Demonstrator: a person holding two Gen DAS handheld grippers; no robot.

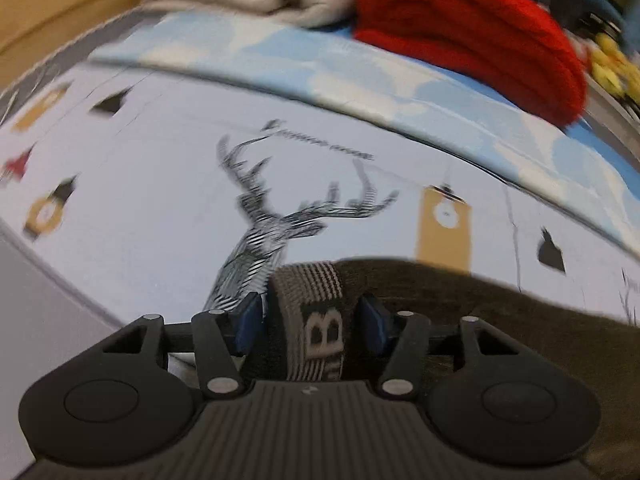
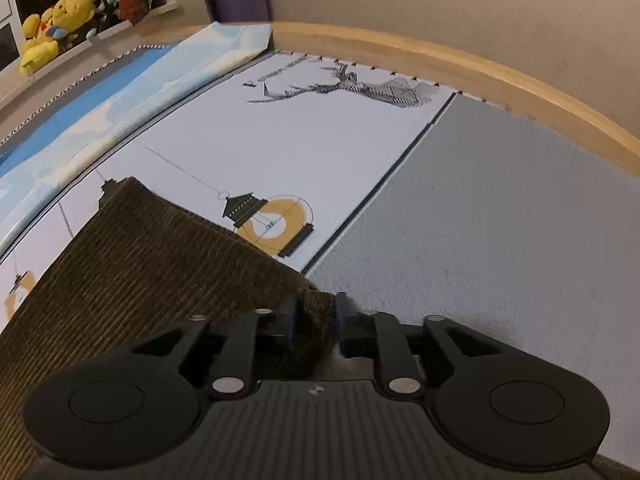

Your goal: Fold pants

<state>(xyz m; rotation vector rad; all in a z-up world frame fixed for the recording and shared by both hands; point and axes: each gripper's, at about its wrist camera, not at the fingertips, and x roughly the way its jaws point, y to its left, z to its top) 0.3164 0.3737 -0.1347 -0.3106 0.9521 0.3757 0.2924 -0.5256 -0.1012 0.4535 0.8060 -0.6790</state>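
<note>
Both black two-finger grippers hold brown corduroy pants (image 2: 132, 264) on pale printed bedsheet (image 2: 320, 152): left gripper (image 1: 310, 316) straddles grey waistband w/ jaws spread, right gripper (image 2: 314, 316) pinches a corner; fold barely begun.

Pants (image 2: 132, 264) on sheet (image 2: 304, 152); folded clothes (image 1: 460, 28) behind

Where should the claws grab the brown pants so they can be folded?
By the edges. The left claw straddles the striped waistband, a firm band standing up between its fingers. The right claw pinches a corner of the brown pants. Come from above, pointing down, since the fabric lies flat on the bed sheet.
</note>
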